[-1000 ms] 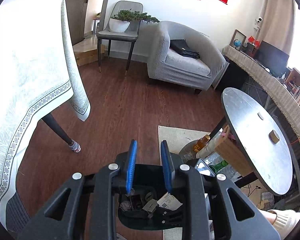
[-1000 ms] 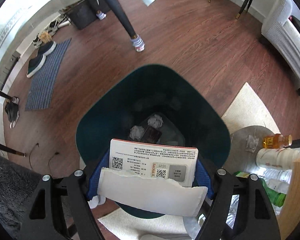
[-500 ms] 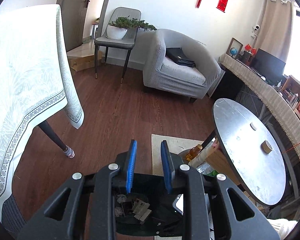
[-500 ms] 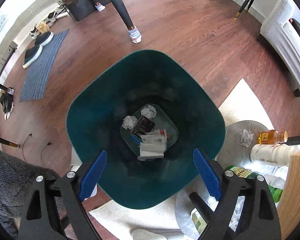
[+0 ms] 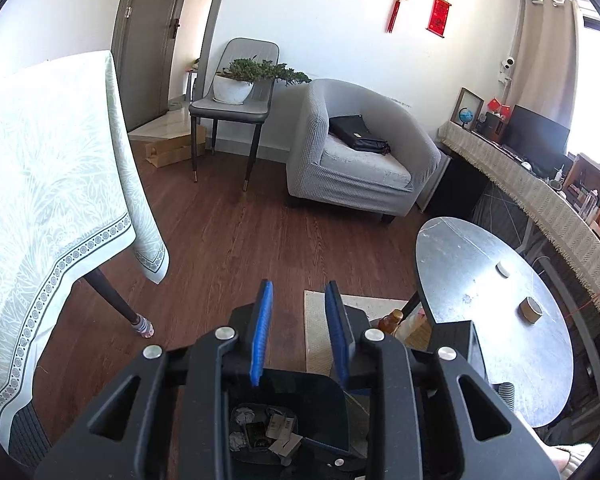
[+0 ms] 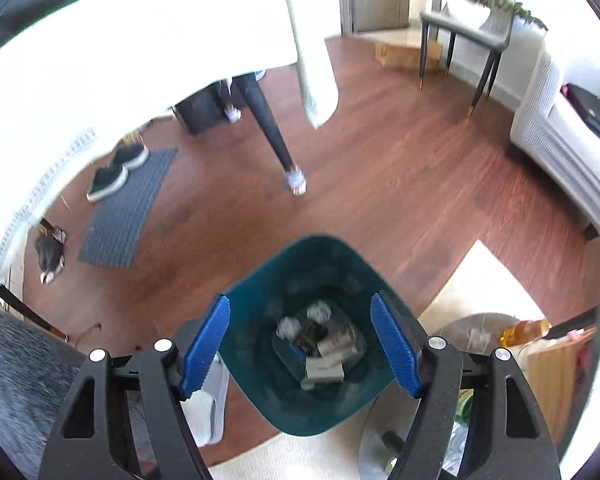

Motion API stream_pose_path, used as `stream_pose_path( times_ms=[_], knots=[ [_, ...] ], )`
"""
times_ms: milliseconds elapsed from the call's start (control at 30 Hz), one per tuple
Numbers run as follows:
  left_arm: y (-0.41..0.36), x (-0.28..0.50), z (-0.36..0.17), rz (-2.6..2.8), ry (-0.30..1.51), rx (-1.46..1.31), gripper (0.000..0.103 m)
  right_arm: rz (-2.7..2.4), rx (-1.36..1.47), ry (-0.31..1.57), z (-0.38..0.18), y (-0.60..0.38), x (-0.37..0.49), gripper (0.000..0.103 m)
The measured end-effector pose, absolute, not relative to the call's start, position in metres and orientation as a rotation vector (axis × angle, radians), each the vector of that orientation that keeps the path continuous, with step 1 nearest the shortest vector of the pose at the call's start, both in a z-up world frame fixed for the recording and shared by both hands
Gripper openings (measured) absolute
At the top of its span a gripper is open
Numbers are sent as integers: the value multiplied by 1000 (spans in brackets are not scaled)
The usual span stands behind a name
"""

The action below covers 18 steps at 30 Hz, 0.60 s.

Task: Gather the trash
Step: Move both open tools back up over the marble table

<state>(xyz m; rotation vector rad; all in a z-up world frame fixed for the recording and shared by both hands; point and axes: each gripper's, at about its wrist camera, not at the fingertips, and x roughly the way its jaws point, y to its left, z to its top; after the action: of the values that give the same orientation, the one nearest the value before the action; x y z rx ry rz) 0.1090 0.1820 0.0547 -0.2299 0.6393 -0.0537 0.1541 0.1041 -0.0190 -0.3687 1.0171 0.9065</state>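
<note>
A dark teal trash bin (image 6: 260, 280) stands on the wood floor below both grippers. Crumpled paper (image 6: 318, 311), a dark wrapper and white boxes (image 6: 324, 368) lie at its bottom. My right gripper (image 6: 300, 342) is wide open and empty, above the bin's near side. My left gripper (image 5: 298, 336) is open with a narrow gap and holds nothing. In the left wrist view the bin (image 5: 324, 404) sits under the fingers, with the trash (image 5: 266, 432) visible inside.
A table with a pale cloth (image 5: 40, 208) stands left, its dark leg (image 6: 268, 128) near the bin. A round grey side table (image 5: 480, 304) with bottles under it (image 6: 524, 328) is at the right. An armchair (image 5: 360, 168), chair with plant (image 5: 236, 92), cream rug (image 6: 484, 280).
The right gripper opened and dropped the white torn box into the bin, then rose and tilted up. The left gripper lifted too, so more of the room shows.
</note>
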Motion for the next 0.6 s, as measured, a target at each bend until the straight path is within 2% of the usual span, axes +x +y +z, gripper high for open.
stream_pose_path(
  times_ms=[333, 600],
  knots=[
    [145, 118, 59, -91, 638, -198, 38, 816, -288, 921, 30, 53, 163, 63],
    [100, 126, 58, -143, 645, -151, 49, 679, -219, 843, 63, -17, 175, 59]
  ],
)
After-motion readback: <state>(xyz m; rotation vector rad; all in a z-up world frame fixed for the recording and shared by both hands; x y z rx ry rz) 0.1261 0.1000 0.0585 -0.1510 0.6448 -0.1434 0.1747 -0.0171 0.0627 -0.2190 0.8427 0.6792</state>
